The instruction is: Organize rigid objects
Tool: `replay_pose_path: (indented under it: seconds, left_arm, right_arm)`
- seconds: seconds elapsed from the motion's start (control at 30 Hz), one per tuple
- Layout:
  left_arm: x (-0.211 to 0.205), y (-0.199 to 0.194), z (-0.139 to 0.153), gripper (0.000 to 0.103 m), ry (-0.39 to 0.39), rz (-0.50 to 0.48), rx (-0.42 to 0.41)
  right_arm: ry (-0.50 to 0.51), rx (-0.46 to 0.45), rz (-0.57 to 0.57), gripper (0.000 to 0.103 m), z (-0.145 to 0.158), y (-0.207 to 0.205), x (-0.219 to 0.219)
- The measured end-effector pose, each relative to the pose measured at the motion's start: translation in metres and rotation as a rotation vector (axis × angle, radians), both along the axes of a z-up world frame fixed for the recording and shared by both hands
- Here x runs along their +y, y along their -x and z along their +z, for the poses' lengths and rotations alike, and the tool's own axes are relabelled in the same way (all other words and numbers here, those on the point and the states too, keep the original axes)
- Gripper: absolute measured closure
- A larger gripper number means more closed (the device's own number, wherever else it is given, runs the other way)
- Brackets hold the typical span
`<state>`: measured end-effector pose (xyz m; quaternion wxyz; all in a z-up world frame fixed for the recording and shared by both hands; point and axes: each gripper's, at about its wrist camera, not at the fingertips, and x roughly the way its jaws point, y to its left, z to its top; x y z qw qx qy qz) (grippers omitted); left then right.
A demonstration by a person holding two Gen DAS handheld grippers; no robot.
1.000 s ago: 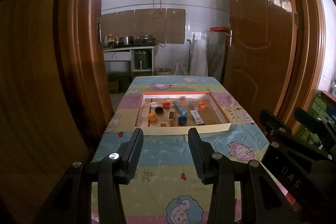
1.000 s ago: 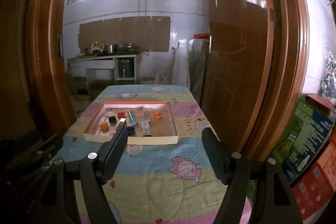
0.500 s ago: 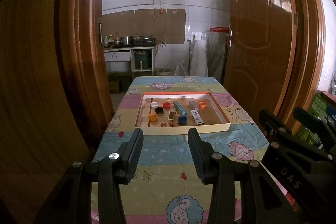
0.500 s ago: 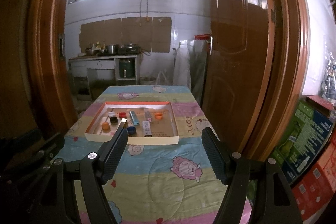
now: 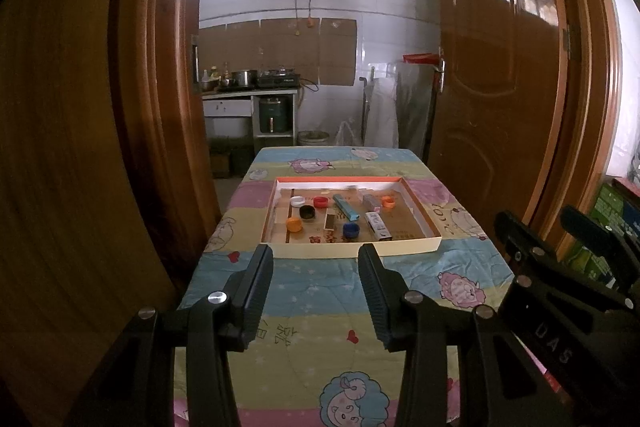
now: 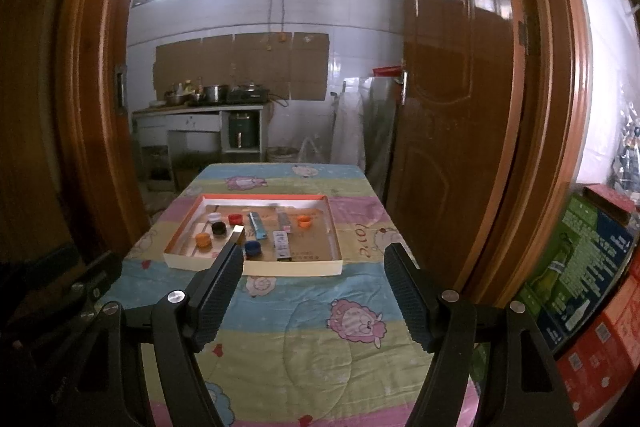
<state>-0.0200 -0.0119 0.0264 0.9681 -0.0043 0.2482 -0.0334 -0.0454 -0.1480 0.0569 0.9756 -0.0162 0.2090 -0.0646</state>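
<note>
Here the left gripper hangs over the near end of the table with its two ribbed black fingers apart and nothing between them. The right gripper stands wider still, also empty; in the left wrist view its black frame fills the lower right corner. Both sit well short of the tray.

The table is covered by a soft quilted cloth in pastel bands with cartoon sheep. On it, toward the far half, lies the shallow rectangular cardboard tray, cream-walled, orange along its far rim, with a brown printed floor.

Inside are small round bottle caps: a white cap, a black cap, a red cap, an orange cap near the left wall, a blue cap toward the front, and another orange cap at the far right. Between them lie slim cartons. A teal box runs from far left to near right, on a slant. A white box and a grey box lie end to end along a similar line. A small dark-faced box points straight away from the grippers.

Nothing stands between the grippers and the tray. Glossy brown wooden doors flank the table on both sides, and printed cartons are stacked at the right.
</note>
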Motion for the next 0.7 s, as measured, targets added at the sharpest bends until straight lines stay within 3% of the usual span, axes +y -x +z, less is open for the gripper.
replay_pose_path:
  seconds: [0.7]
  left_arm:
    - [0.0009,-0.0006,0.0003,0.059,0.002,0.0,0.001]
  right_arm:
    - [0.005,-0.001,0.006,0.028,-0.001,0.0,0.0012]
